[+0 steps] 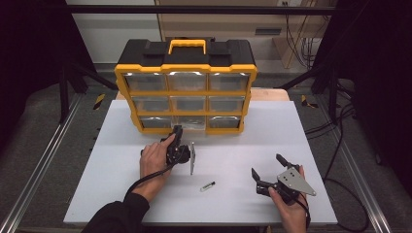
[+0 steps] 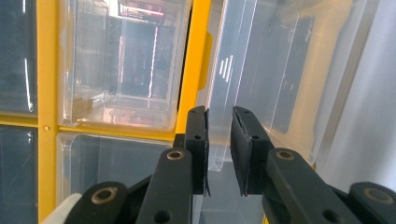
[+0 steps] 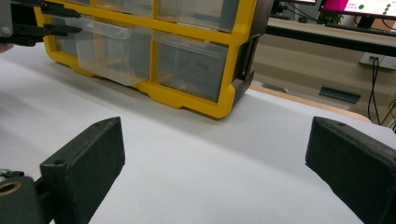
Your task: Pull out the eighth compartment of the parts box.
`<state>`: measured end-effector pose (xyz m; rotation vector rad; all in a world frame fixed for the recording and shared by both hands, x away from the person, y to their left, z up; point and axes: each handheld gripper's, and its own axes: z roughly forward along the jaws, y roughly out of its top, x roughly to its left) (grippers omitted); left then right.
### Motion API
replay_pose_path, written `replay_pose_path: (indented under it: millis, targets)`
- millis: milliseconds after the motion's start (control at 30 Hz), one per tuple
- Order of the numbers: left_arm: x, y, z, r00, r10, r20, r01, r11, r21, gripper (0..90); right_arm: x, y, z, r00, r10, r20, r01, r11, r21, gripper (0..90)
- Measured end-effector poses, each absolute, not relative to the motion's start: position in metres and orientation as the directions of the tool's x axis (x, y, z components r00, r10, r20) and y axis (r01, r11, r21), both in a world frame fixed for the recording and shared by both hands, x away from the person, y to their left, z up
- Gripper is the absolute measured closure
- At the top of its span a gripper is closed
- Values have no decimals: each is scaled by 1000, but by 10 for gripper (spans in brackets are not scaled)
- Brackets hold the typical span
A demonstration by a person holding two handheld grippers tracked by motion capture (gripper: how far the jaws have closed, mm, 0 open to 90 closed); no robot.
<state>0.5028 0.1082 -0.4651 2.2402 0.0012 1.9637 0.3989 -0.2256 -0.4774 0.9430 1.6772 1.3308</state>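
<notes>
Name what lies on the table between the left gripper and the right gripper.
In the high view, a small capsule-like item lies on the white table between the left gripper and the right gripper; otherwise bare.

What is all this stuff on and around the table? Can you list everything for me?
organiser case: one, yellow frame with black top and yellow handle, at the table's far edge.
drawers: nine, clear plastic, three rows of three in the case.
pulled-out drawer: one of those nine, clear, bottom middle, slid partly forward.
small vial: one, clear with a dark end, lying on the table between the two hands.
table: one, white top.
cables: several, black, on the floor to the right.
left gripper: one, black, jaws closed on the pulled-out drawer's front wall.
right gripper: one, black with grey plate, jaws wide open, near the table's front right.
</notes>
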Motion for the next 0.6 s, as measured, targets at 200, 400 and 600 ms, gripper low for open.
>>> replay_pose_path:
  millis: [200,400,600]
  targets:
    - [500,109,-465,138,109,984,-112,-986,125,766,399,-225,-478,-419,899,-128,84,179,980,49]
    - [500,109,-465,131,104,986,-114,-986,119,765,399,-226,-478,-419,899,-129,84,180,980,48]
    - [498,109,-467,127,106,986,-113,-986,121,765,399,-225,-479,-420,898,-129,86,181,980,48]
